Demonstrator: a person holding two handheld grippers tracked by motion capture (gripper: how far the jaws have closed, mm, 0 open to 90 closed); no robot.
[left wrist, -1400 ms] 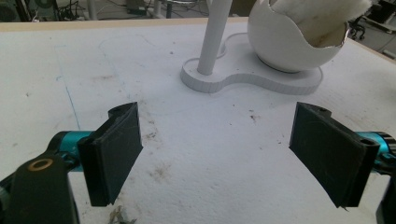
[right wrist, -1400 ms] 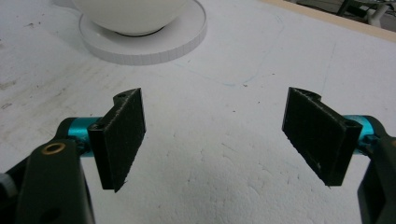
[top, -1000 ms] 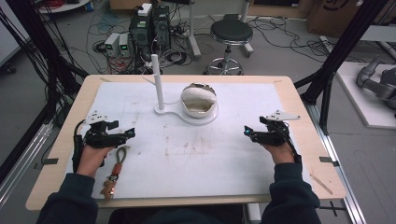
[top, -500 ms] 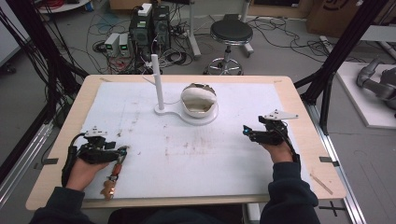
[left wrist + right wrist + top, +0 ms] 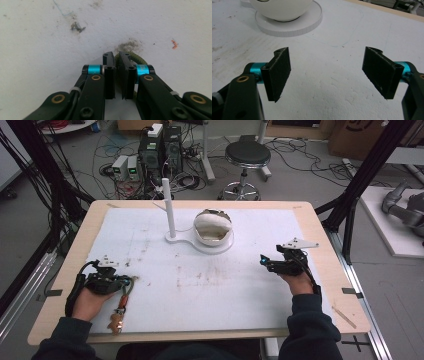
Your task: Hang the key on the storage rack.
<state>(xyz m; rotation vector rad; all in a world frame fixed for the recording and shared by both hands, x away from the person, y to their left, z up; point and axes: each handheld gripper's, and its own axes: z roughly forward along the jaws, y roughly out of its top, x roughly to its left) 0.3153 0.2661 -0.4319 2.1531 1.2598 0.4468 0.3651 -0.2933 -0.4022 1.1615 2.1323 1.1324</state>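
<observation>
Left tongs, jaws just drawn together, pinching the green cord at its loop end, well left of the white stand. From the tongs the cord trails toward the surface's near edge. Right tongs, jaws spread and holding nothing, sit right of the stand.

Olive-green cord loop with a small brown charm at its end, lying flat on the white mat, lower left of the high view, its upper end pinched between black jaws
</observation>
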